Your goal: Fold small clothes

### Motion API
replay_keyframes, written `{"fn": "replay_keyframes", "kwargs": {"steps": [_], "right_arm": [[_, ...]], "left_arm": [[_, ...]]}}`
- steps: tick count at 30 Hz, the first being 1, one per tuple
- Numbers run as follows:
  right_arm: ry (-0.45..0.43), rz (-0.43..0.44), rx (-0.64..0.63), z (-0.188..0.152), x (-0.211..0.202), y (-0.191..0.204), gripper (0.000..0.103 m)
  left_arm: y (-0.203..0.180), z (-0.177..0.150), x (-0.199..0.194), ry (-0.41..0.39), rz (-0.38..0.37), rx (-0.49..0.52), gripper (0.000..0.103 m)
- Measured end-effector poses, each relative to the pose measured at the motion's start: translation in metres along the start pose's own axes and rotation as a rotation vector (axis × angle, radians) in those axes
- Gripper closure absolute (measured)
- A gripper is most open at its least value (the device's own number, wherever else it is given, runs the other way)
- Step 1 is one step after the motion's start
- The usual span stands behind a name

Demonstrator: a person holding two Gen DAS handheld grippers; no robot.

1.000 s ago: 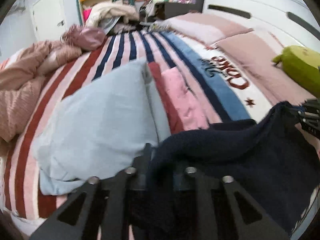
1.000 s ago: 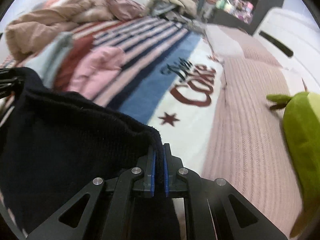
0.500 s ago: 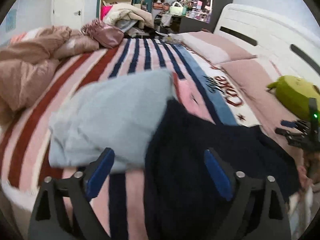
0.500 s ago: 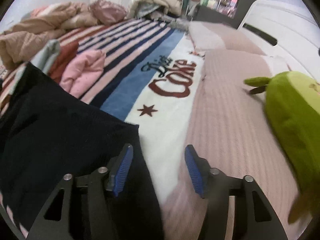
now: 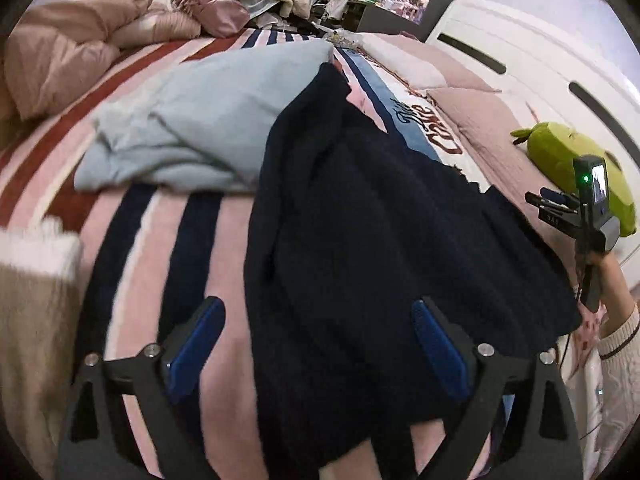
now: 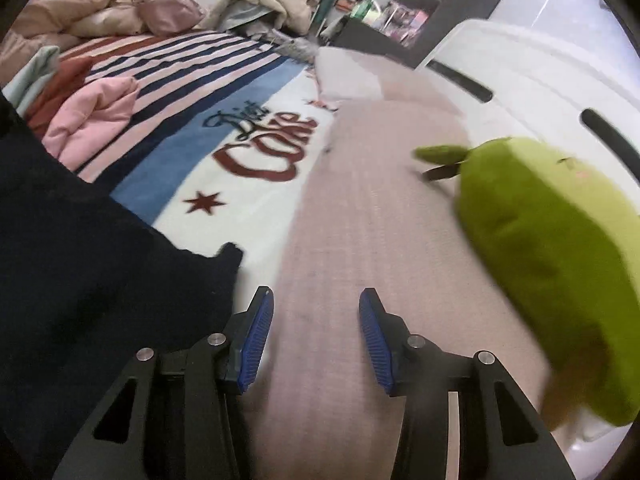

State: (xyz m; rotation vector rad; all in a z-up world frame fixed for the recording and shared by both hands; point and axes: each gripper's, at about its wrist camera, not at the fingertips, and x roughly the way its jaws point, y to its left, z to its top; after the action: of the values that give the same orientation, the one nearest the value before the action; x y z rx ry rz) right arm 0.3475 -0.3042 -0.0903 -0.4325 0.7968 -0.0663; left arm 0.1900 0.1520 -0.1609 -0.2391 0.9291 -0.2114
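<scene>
A dark navy garment (image 5: 372, 240) lies spread on the striped bed blanket, running from the near edge toward the far side. My left gripper (image 5: 316, 344) is open, its jaws wide apart above the near part of the garment, holding nothing. The garment also shows at the left of the right wrist view (image 6: 92, 280). My right gripper (image 6: 316, 332) is open and empty, over the pink ribbed cover just right of the garment's corner. It also shows in the left wrist view (image 5: 560, 204), at the garment's right edge.
A light blue garment (image 5: 208, 112) lies left of the navy one. A pink garment (image 6: 92, 120) and a red one (image 6: 60, 84) lie beyond. A green plush toy (image 6: 552, 264) sits at the right by the white headboard (image 6: 520, 72). Crumpled pink bedding (image 5: 68, 40) is far left.
Both grippers let go of the navy garment and opened; it now lies flat on the bed. Both grippers have pulled back, the right one swinging right toward the plush toy.
</scene>
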Motion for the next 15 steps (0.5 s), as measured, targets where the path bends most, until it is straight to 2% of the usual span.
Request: {"fn": "replay_keyframes", "kwargs": {"steps": [2,3,6,8,11,13,15], "right_arm": [[-0.001,0.047,0.024,-0.007,-0.012,-0.011,0.064],[-0.005,0.1,0.05,-0.012,-0.022,-0.017,0.062],[-0.002,0.334,0.174,-0.041,-0.053,-0.032,0.054],[0.016,0.496,0.251,-0.069,-0.073,-0.034,0.04],[0.049,0.711,0.364,-0.117,-0.094,-0.025,0.033],[0.063,0.824,0.453,-0.143,-0.102,-0.017,0.029],[0.083,0.921,0.546,-0.167,-0.105,-0.005,0.029]], "left_arm": [[0.006,-0.008,-0.008,-0.016,-0.025,-0.038,0.01],[0.01,-0.013,-0.014,-0.028,-0.035,-0.056,0.01],[0.02,-0.032,-0.029,-0.042,-0.063,-0.109,0.01],[0.022,-0.045,-0.034,-0.03,-0.098,-0.138,0.01],[0.021,-0.066,-0.034,-0.008,-0.169,-0.188,0.01],[0.017,-0.076,-0.031,-0.007,-0.233,-0.232,0.01],[0.013,-0.086,-0.023,0.003,-0.315,-0.275,0.01]]}}
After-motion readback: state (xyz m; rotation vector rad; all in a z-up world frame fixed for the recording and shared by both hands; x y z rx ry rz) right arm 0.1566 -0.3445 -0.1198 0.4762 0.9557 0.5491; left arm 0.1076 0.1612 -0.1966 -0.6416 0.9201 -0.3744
